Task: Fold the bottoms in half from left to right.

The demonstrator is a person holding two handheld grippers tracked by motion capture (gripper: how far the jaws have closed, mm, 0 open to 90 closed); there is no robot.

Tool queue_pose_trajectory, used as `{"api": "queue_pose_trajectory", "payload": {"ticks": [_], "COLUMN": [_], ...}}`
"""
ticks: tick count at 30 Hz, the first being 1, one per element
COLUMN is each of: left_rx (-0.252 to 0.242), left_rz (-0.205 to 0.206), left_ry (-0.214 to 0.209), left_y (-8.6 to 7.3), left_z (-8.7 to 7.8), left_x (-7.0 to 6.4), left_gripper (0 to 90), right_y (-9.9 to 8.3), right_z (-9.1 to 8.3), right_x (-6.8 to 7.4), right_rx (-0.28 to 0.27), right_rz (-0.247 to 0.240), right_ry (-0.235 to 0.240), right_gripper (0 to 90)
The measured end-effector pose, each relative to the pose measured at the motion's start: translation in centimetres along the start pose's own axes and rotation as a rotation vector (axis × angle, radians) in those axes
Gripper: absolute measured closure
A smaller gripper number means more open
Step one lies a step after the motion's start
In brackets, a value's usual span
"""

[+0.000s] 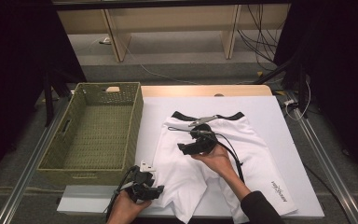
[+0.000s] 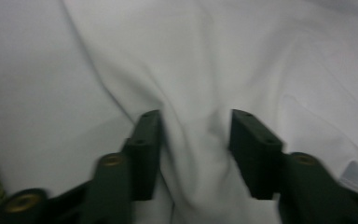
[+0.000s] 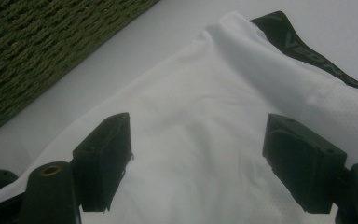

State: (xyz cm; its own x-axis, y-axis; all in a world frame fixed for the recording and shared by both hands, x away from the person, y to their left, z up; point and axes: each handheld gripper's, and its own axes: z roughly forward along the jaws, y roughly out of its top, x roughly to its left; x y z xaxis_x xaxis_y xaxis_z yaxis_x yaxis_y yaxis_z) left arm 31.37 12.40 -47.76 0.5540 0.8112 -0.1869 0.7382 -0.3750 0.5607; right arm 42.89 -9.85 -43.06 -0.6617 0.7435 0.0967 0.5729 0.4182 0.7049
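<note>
A pair of white shorts (image 1: 256, 154) with a black waistband (image 1: 182, 115) lies flat on the white board (image 1: 279, 116), waistband at the far side. My left gripper (image 1: 156, 190) is at the hem of the shorts' left leg, near the board's front edge. In the left gripper view its jaws (image 2: 196, 140) stand apart with a raised fold of white cloth (image 2: 191, 93) between them. My right gripper (image 1: 184, 148) hovers open over the middle of the shorts, pointing left. In the right gripper view, white cloth (image 3: 205, 121) and the waistband (image 3: 303, 46) lie beyond its jaws (image 3: 198, 154).
A green woven basket (image 1: 135, 121) stands just left of the shorts, with nothing inside it; its wall (image 3: 51, 42) is close in the right gripper view. Cables trail across the shorts from the right gripper. The board ends at metal rails on either side.
</note>
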Motion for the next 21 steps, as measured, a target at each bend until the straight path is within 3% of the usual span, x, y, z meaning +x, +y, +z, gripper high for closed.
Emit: {"api": "queue_pose_trajectory", "payload": {"ticks": [2,6,12,21], "left_rx": [-0.008,-0.037,-0.073,-0.133], "left_rz": [0.008,-0.005,0.000,0.052], "left_ry": [0.007,-0.021,-0.063,-0.117], "left_y": [0.1,0.2,0.5,1.8], "left_z": [0.1,-0.1,-0.6,-1.6], "left_x": [0.1,0.2,-0.2,-1.9], "left_gripper": [70.7,85.7,87.1,87.3], "right_y": [0.0,0.0,-0.1,-0.1], "right_z": [-0.1,0.0,0.2,0.2], "right_x": [-0.2,-0.2,-0.2,-0.5], "right_rx": [0.002,0.006,0.018,0.030], "right_rz": [0.005,0.008,0.001,0.015], "right_ry": [0.001,-0.003,-0.005,-0.004], "right_gripper": [25.2,25.7,25.9,27.2]}}
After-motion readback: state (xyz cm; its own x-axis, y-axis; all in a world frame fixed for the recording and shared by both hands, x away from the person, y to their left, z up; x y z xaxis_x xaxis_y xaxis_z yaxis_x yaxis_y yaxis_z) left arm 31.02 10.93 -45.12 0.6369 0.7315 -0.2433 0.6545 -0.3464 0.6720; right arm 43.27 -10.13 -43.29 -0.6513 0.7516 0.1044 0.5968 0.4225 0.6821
